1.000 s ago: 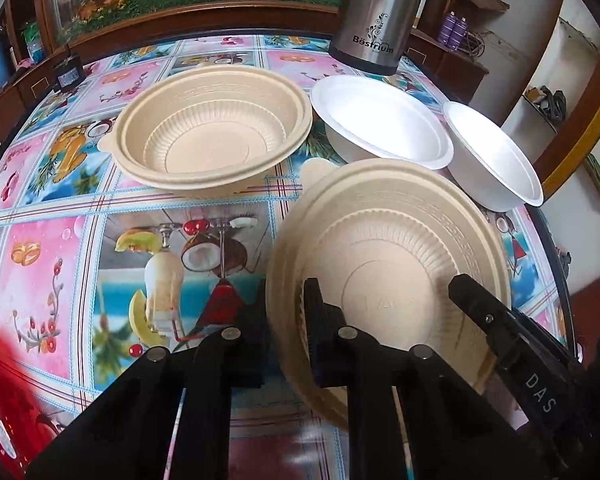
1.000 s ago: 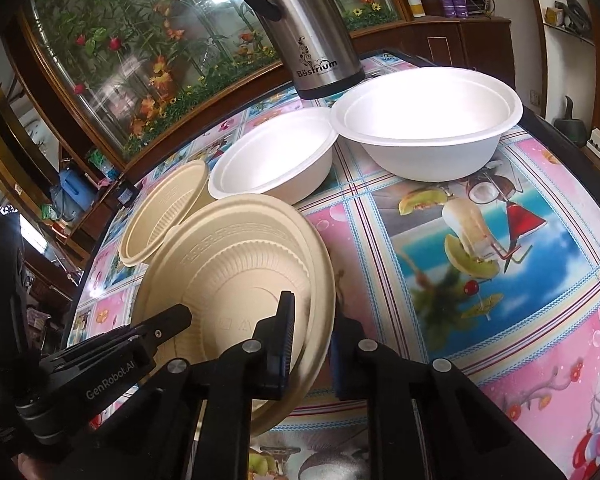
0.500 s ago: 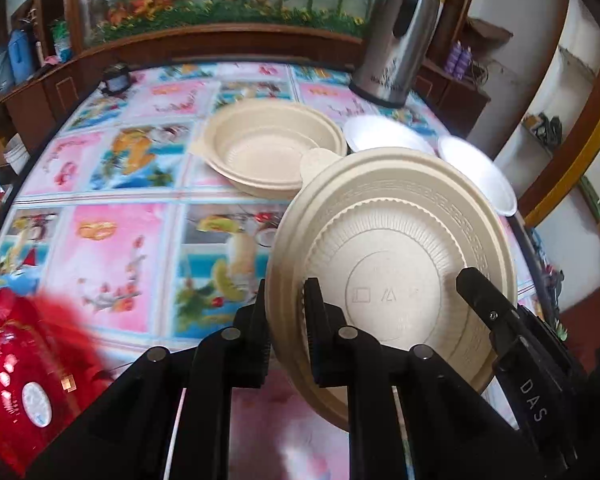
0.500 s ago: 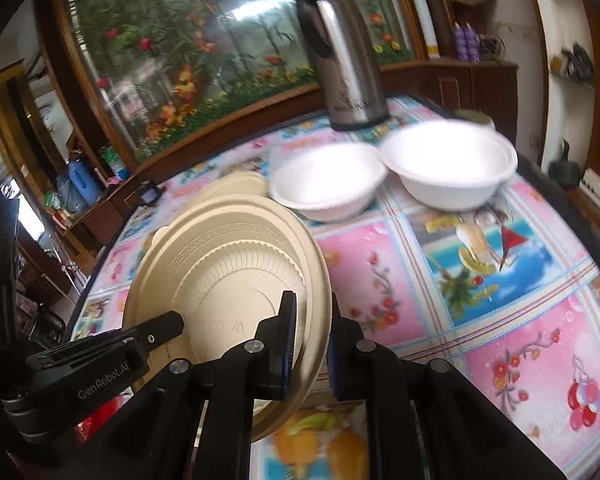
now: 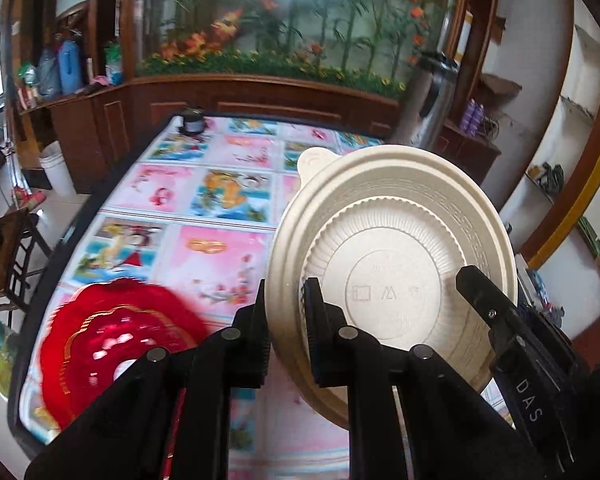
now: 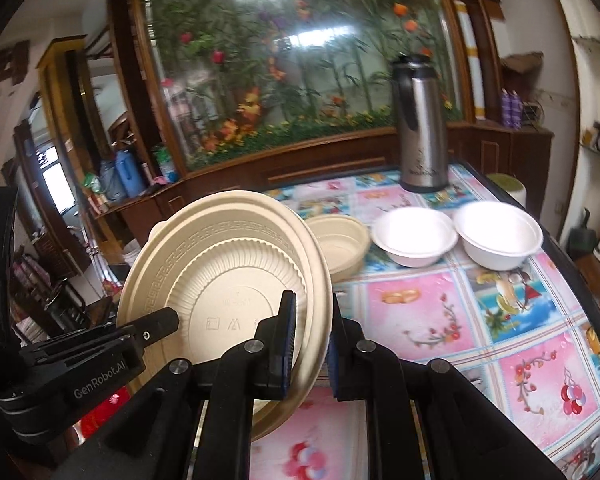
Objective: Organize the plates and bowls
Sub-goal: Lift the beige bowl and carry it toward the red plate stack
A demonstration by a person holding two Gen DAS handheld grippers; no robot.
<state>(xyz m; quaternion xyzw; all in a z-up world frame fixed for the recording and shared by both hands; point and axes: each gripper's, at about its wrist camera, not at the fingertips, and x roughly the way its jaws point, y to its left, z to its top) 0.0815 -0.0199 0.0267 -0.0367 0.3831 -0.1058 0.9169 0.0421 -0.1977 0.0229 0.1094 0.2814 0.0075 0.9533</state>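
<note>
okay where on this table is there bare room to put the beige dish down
Free: the patterned cloth between the red plate and the small dark object at the far edge, and the near right stretch in front of the two white bowls. Crowded: the far right, where the beige bowl, white bowls and flask cluster.

The left wrist camera sat just behind the left gripper [image 5: 286, 320] and looked forward and downward along its fingers, from above the near end of the table [image 5: 228, 200] toward the wooden cabinet and flower mural at the far end. The right wrist camera sat the same way behind the right gripper [image 6: 312, 344], tilted less steeply, facing the same far wall from the other side. Both were very close to the tan plate [image 5: 396, 264] [image 6: 228, 292], which filled the foreground of each, seen from opposite edges. Each view also caught the other gripper, the patterned tablecloth and the steel flask [image 6: 420, 128].
</note>
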